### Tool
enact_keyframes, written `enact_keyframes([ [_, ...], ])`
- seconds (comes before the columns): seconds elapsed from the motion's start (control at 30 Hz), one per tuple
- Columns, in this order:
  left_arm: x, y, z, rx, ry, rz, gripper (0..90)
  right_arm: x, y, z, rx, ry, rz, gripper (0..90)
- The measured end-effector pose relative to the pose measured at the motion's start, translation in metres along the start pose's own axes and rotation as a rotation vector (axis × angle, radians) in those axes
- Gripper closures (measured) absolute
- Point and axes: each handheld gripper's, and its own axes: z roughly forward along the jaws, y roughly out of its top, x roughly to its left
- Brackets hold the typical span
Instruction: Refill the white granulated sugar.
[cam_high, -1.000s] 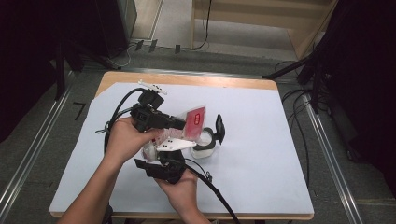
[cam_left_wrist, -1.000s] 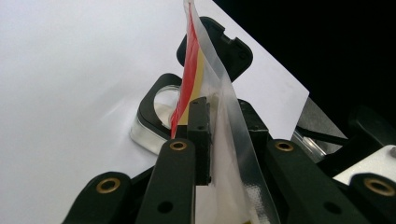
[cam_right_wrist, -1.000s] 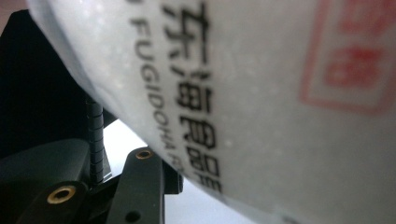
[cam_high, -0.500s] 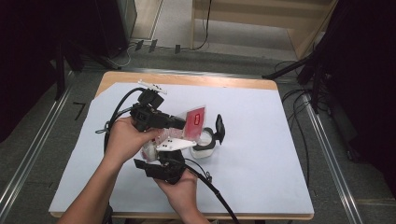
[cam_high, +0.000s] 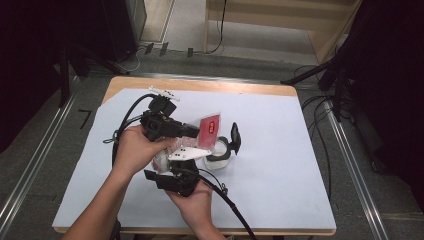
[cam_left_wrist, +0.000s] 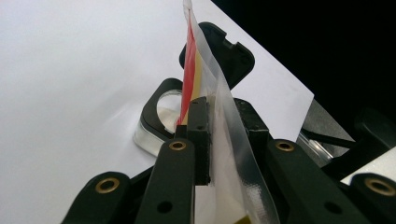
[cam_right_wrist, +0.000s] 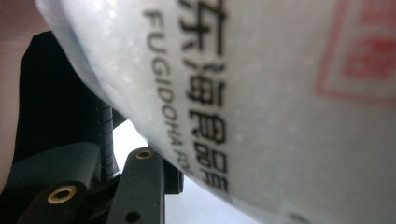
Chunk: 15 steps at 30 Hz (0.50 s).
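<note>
Clear plastic pouch with a red label hanging above the middle of the white-covered counter, pinched at both ends; being held along its upper edge by the left gripper, jaws clamped on the film, the thin sheet standing edge-on between the black pads in the left gripper view; being gripped lower down by the right gripper, jaws pressing on the bulging white body of the pouch, black printed lettering running across it at close range; how far the right jaws are closing around it being hard to judge, probably a firm hold, with the view so crowded; sitting just beyond the pouch on the counter, a clear container with a black rim, its black lid flipped up on the far side; lying directly below the pouch's tip in the left gripper view, that same container.
</note>
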Motion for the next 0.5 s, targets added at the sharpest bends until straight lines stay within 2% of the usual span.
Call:
enact_keyframes([
  [0.5,0.0016,-0.0004,0.0002,0.004,-0.005,-0.003,79.1,-0.0003,-0.0001,0.0007,0.003,-0.005,-0.009,62.0],
])
